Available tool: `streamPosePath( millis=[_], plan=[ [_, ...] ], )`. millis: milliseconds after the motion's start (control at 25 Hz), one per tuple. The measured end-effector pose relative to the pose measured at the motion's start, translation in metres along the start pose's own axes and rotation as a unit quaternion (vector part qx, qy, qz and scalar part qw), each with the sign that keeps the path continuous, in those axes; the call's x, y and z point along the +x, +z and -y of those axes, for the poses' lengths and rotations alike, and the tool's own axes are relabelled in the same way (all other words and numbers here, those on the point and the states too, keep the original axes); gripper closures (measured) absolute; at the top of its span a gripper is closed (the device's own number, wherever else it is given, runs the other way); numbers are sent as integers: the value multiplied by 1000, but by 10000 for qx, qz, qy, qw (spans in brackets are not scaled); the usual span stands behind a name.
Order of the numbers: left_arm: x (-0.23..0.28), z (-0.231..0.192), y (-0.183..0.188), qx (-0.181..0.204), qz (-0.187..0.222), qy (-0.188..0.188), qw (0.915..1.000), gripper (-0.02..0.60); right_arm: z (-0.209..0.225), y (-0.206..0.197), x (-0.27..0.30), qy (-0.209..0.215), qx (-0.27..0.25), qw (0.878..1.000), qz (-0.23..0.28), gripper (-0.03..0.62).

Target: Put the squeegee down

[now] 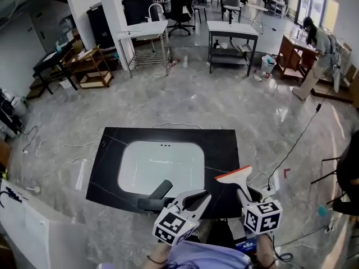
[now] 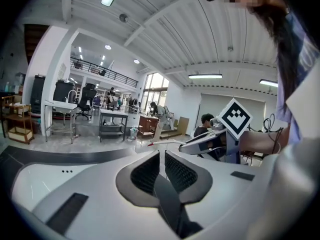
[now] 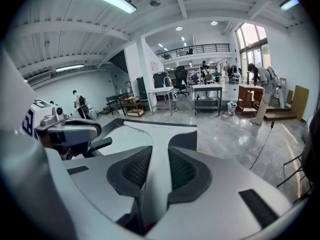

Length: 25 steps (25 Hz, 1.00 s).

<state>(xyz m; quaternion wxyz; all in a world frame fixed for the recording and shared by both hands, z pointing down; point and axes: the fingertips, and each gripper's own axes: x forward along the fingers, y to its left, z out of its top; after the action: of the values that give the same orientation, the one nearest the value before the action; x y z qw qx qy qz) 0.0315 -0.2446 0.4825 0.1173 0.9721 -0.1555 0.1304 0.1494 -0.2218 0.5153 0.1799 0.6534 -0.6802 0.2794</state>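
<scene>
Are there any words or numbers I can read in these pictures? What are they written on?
No words or numbers can be read.
The left cube on the left tongs: black-and-white squares, no letters.
The right cube on the right tongs: the same.
The squeegee and the black counter: no print shows.
The far desks: too small to tell.

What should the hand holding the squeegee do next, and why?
Probably lower the right gripper a little toward the black countertop, beside the sink. Its jaws are shut on the squeegee, which seems to hang over the countertop's near edge and isn't resting on anything yet.
</scene>
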Motion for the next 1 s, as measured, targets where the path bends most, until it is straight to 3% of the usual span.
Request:
streamPosePath(
  millis=[560,1000],
  plan=[
    [83,-24,30,-233,-29,974,9950,538,70,52,90,1018,-756,9911,-394,499],
    [105,-34,20,-383,-188,1656,9853,538,87,58,180,1515,-1404,9760,-696,499]
  ],
)
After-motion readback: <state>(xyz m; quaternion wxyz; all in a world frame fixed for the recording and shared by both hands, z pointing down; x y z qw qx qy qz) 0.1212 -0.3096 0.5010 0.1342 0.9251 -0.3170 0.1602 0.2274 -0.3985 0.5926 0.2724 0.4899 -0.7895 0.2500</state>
